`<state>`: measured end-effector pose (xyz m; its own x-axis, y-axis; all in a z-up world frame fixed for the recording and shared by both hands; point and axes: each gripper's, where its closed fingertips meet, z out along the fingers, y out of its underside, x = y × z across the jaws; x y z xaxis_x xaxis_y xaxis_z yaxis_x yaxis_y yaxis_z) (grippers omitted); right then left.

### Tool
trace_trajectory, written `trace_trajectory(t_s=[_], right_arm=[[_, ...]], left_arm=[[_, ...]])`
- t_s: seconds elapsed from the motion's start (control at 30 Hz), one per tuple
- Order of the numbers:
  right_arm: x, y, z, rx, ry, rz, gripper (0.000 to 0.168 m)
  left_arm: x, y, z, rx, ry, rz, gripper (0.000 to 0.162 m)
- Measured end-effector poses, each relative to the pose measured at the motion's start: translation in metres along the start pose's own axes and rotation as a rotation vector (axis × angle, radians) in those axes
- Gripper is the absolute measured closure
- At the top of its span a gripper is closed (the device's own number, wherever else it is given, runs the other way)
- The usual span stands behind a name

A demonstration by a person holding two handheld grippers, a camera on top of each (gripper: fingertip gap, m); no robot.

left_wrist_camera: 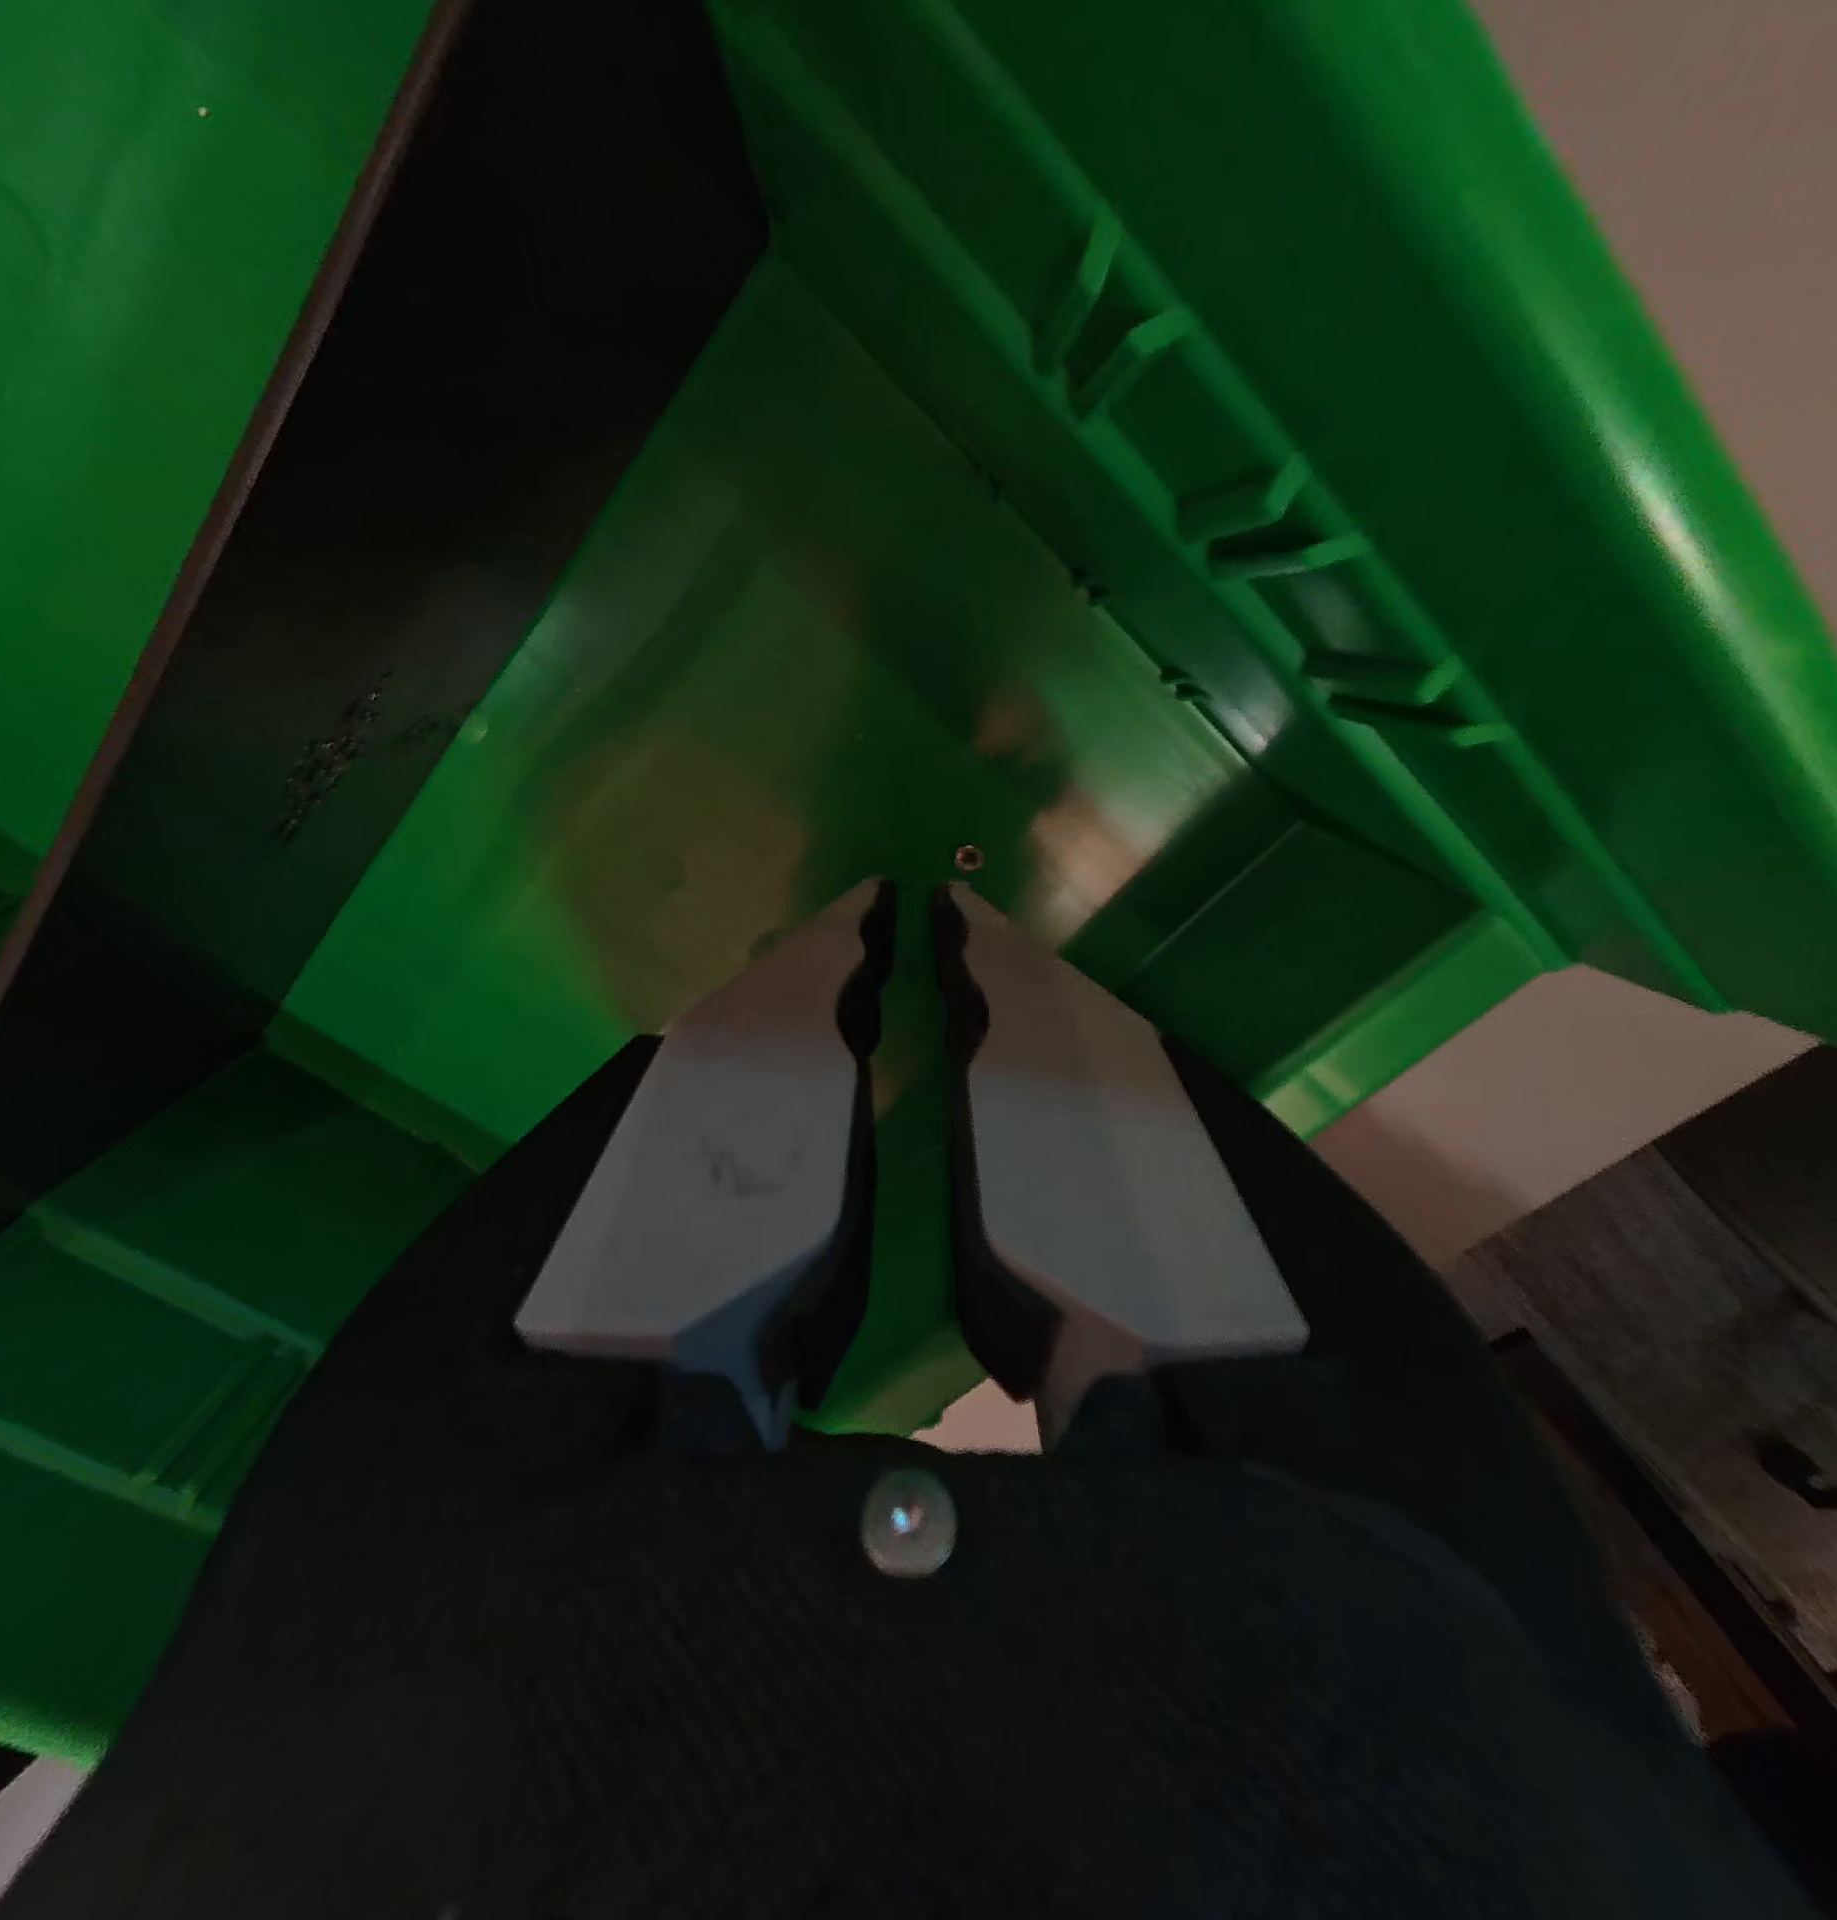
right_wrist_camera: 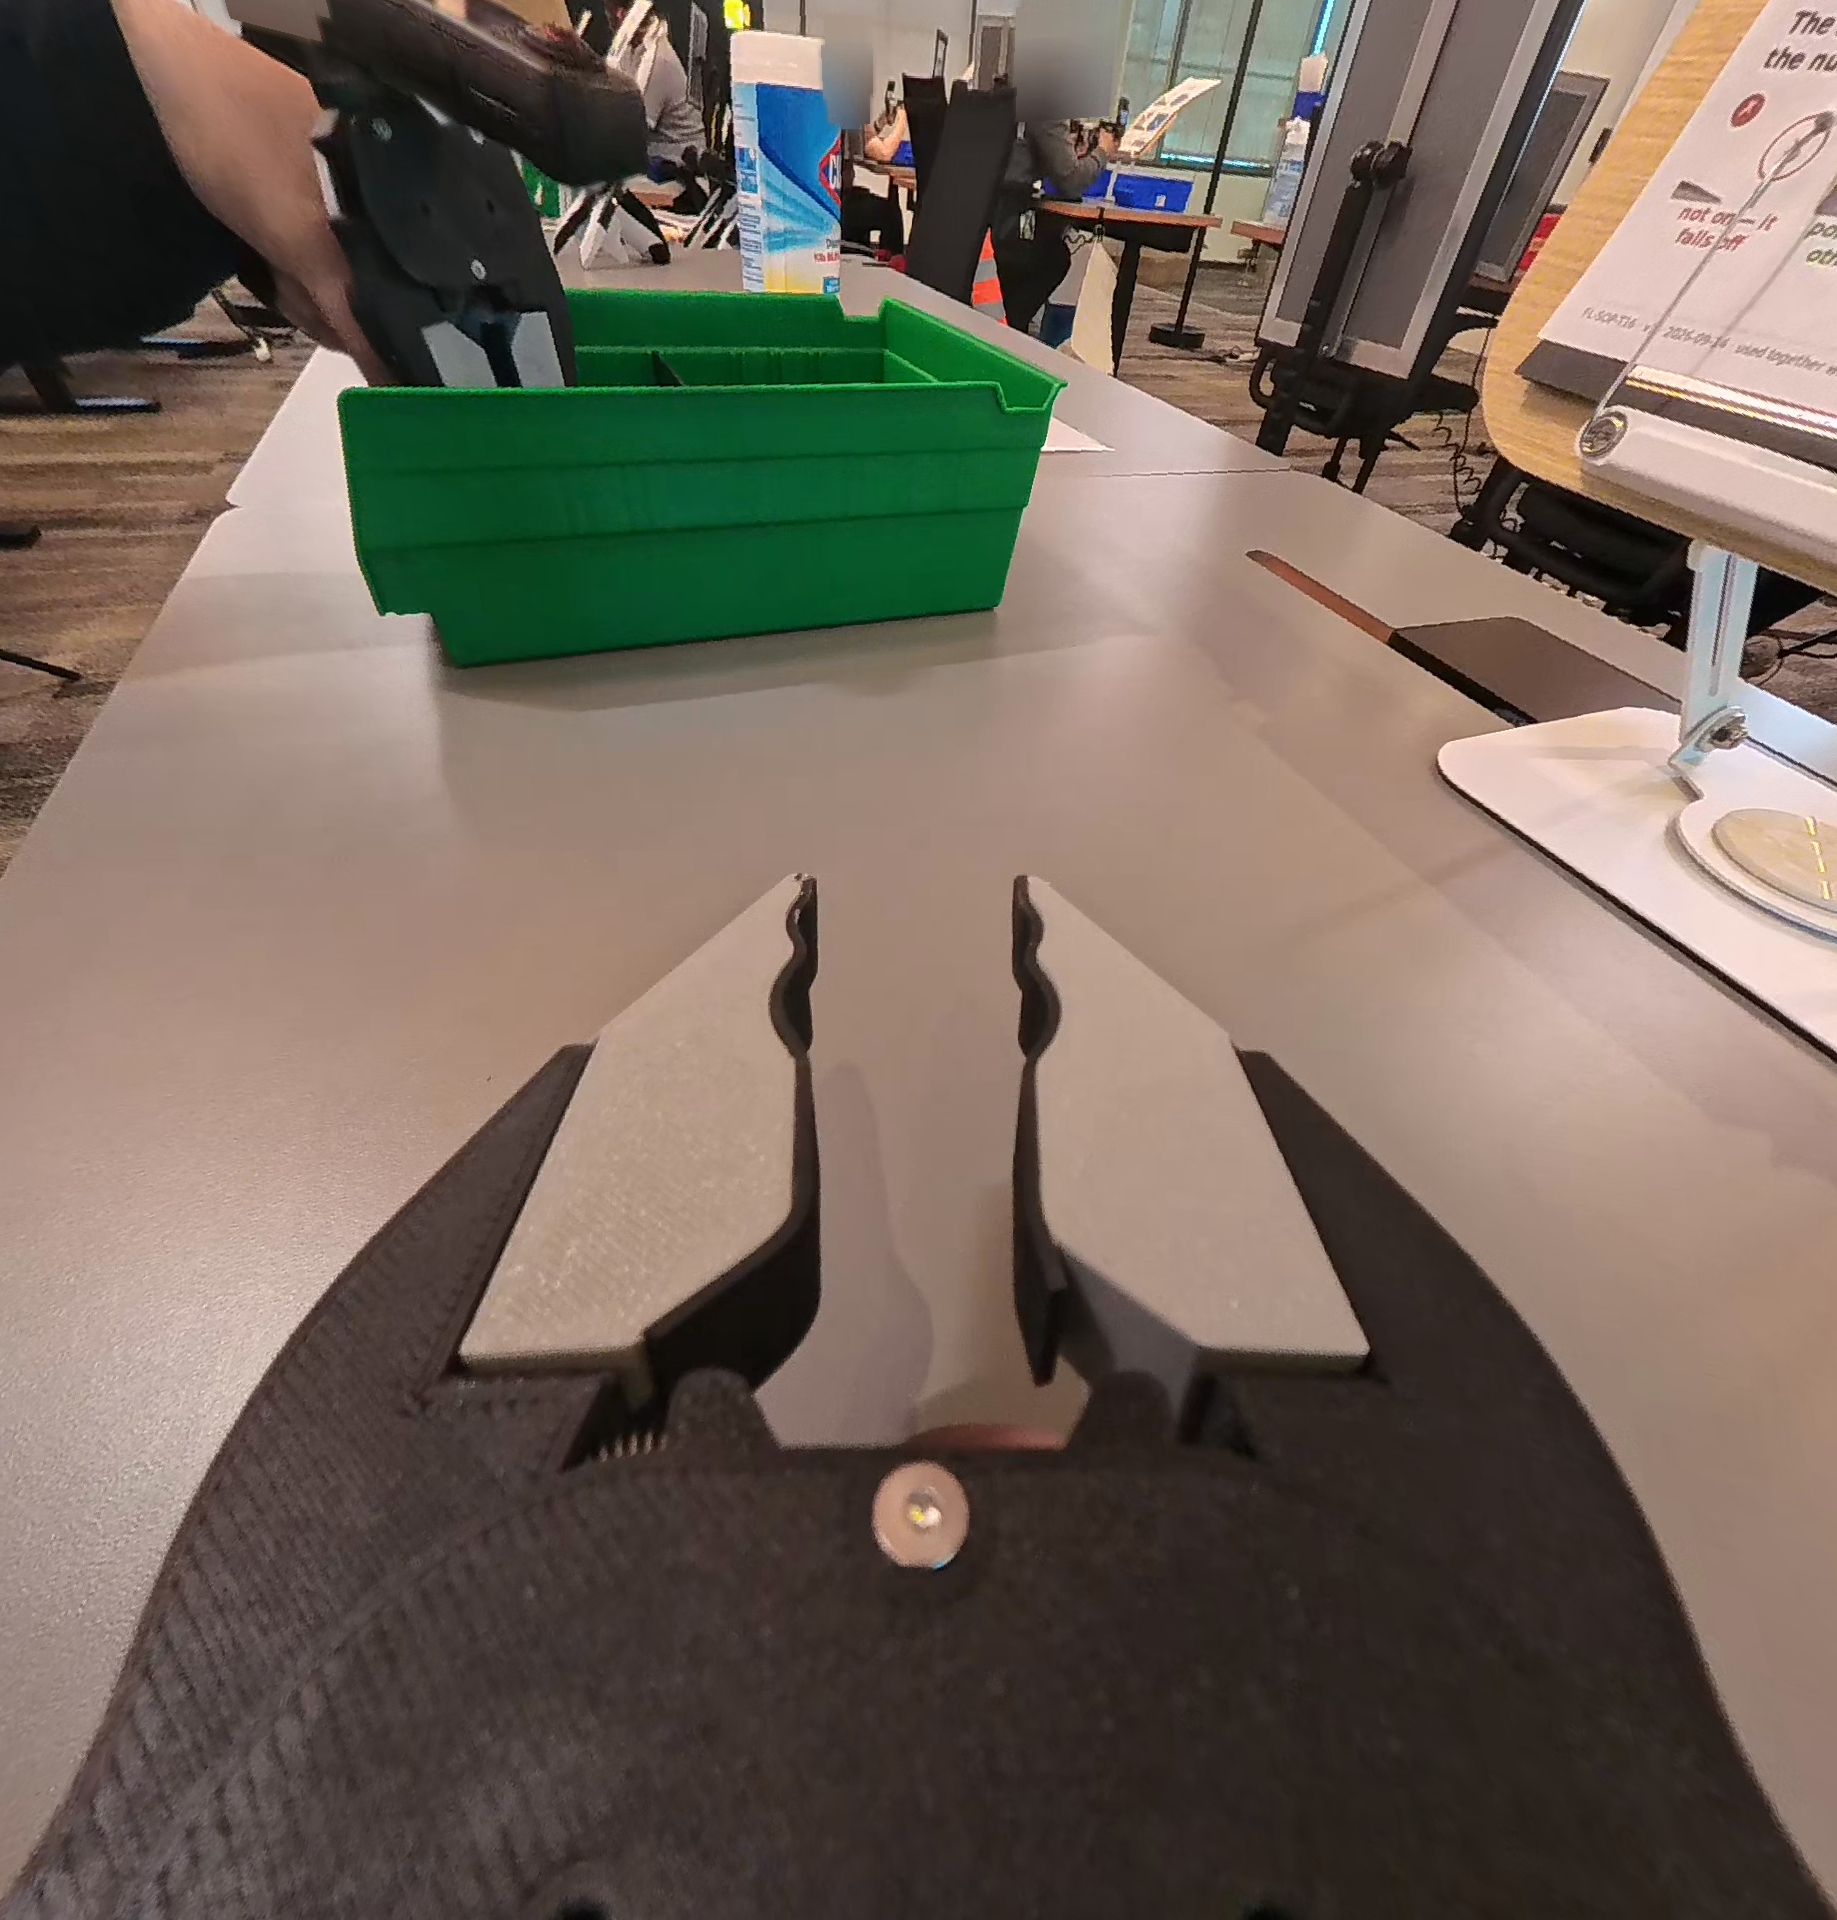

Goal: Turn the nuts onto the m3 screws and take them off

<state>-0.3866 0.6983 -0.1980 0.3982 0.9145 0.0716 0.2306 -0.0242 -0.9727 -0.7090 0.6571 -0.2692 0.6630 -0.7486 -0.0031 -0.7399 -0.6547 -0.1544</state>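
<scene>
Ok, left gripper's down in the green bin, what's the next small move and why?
Probably nudge the left gripper slightly right and forward, then close on the nut. The small ring lies on the bin floor just beyond the right fingertip, outside the narrow gap between the fingers. The right gripper sits open and empty over the table.

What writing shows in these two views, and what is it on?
White canister: printed label with a brand mark; wording not copied here.
Instruction sheet on the stand: red, green and black print with drawings; not copied.
Green bin: none.
Left wrist view: none.
</scene>
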Motion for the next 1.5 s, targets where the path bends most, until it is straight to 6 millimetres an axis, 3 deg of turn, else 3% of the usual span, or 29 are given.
trace_trajectory(t_s=[0.47, 1.5], right_arm=[[0.0000, 0.0000, 0.0000, 0.000, 0.001, 0.000, 0.134], [-0.0003, 0.0006, 0.0003, -0.003, -0.002, 0.000, 0.135]], left_arm=[[0.0094, -0.0059, 0.0055, 0.013, 0.038, 0.019, 0.153], [0.0026, -0.0050, 0.0078, -0.011, -0.023, 0.026, 0.153]])
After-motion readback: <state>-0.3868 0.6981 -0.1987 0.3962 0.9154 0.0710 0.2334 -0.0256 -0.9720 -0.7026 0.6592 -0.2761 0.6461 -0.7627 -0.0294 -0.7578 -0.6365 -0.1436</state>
